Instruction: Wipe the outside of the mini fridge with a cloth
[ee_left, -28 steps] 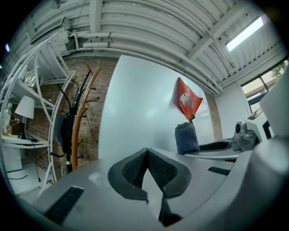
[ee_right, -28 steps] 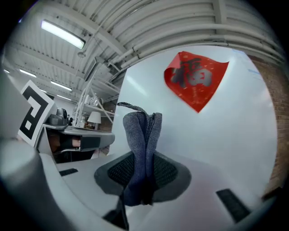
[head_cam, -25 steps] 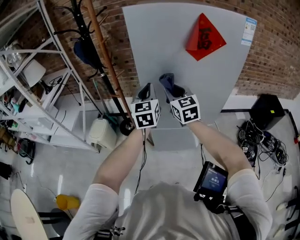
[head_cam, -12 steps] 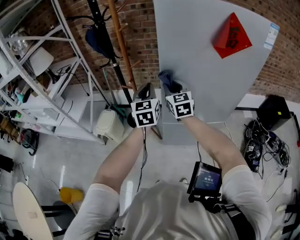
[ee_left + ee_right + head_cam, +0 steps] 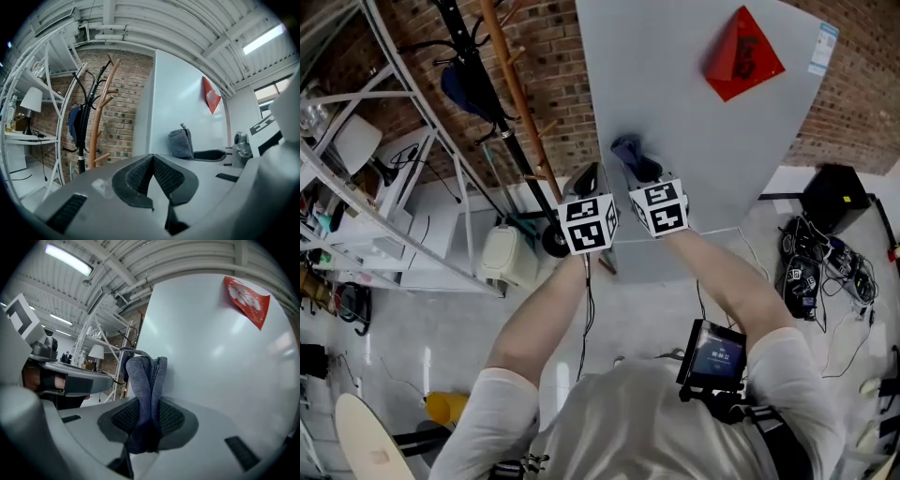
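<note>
1. Right gripper view: grey cloth (image 5: 146,376), folded, is pinched between the jaws of the right gripper (image 5: 149,420) and lies against the front panel of the mini fridge (image 5: 220,357).
2. Jaws of left gripper (image 5: 152,174) are closed on each other w/ nothing between. Posn: near fridge's left edge, just beside right gripper.
3. Red sticker (image 5: 742,58): on fridge front, up and right of cloth.
4. Coat rack (image 5: 511,94): left of fridge, at brick wall (image 5: 572,75).
5. White shelving (image 5: 403,216): farther left of fridge.
</note>
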### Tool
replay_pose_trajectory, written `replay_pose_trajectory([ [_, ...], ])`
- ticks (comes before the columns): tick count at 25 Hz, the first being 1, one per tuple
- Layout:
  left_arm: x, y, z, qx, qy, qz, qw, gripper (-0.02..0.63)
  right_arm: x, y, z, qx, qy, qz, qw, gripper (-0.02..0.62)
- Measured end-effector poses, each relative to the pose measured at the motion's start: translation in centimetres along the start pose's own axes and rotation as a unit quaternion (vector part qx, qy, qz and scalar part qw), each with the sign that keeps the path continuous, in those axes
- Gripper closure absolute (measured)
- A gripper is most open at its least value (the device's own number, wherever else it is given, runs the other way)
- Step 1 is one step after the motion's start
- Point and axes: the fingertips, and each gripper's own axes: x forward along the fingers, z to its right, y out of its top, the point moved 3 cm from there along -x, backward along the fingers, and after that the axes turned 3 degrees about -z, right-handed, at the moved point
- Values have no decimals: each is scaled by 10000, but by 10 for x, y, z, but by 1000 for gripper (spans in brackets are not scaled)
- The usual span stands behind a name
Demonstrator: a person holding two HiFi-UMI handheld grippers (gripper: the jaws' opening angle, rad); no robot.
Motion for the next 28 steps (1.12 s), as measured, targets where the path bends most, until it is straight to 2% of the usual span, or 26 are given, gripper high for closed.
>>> replay_pose_trajectory([
  [9,23,-4,54,4,-205,-16,9998,606,-44,-21,77,62,-390,39,9992,491],
  [19,60,-12,157,-18,-545,-101,9985,606,-104,-60,202,382,-1030,-61,9939,491],
  [28,85,-12,227,84,-726,-109,9973,606,-136,-86,276,504,-1275,-96,9905,491],
])
